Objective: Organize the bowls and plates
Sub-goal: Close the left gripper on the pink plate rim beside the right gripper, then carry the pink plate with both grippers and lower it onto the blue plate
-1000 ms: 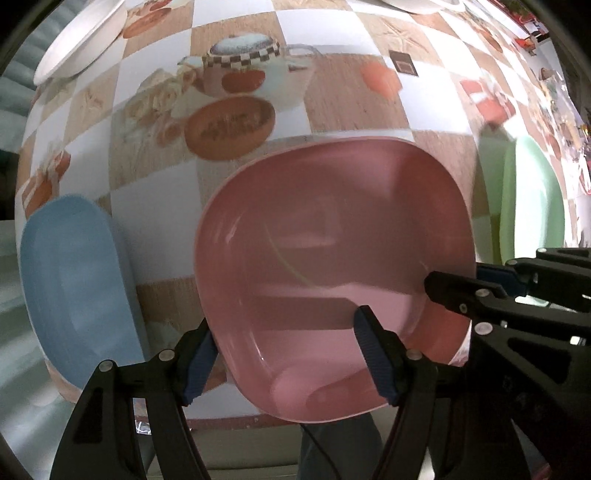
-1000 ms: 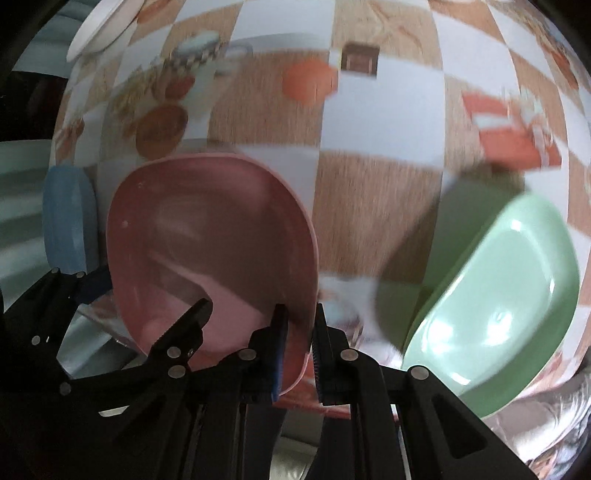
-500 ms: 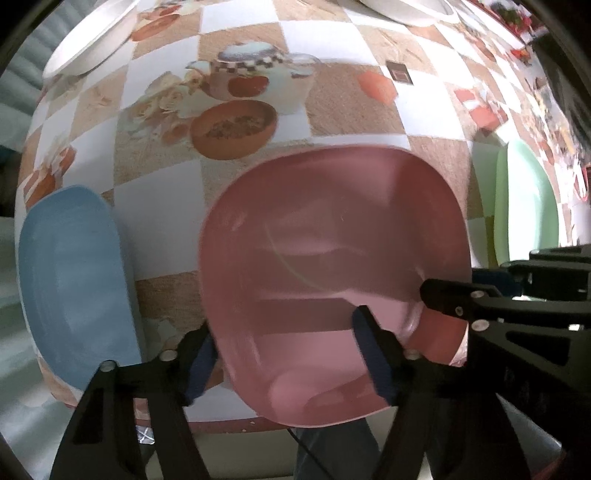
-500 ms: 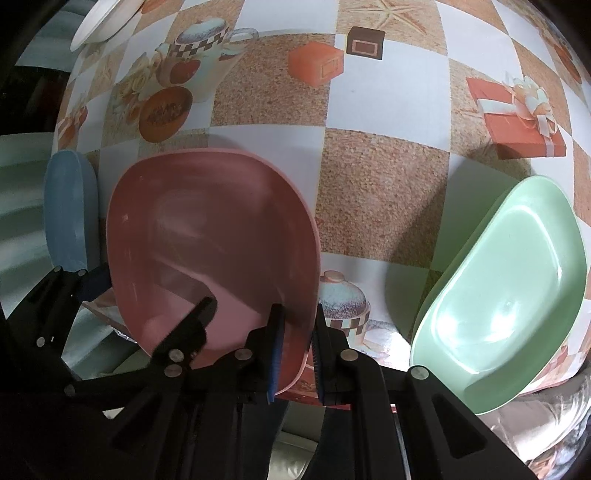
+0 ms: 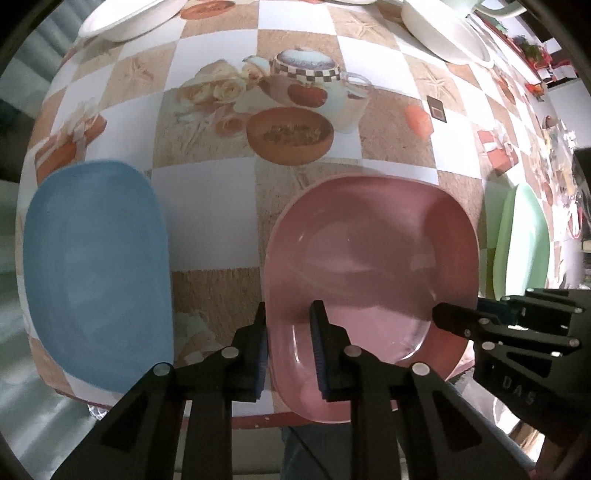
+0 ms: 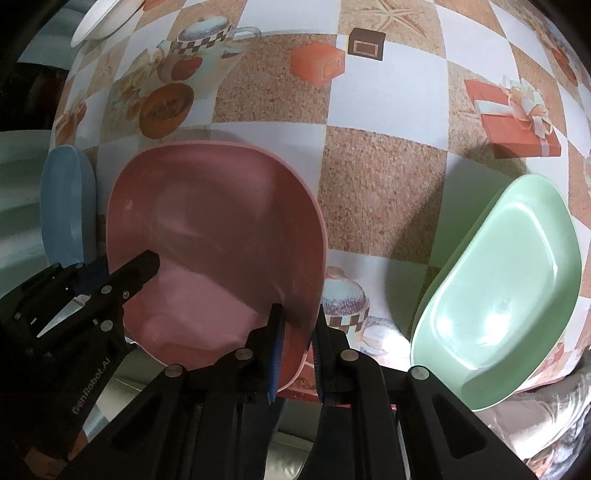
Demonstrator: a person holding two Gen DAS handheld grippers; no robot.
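Left wrist view: the left gripper (image 5: 289, 343) points down at the near edge of the table, its blue-padded jaws just closed on the left rim of the pink, rounded-square plastic plate (image 5: 373, 266), one pad inside, one outside. Across the plate the right gripper (image 6: 297, 345) is clenched on the opposite rim near the same table edge, so both hold it. Left of the left gripper, across a bare strip of the checked picture-print tablecloth (image 5: 207, 221), lies a blue rounded plastic plate (image 5: 96, 273), well apart. Beyond the right gripper sits a pale green plastic bowl (image 6: 502, 295), apart from the pink plate. Farther off, white dishes (image 5: 129, 16) sit at the far edge.
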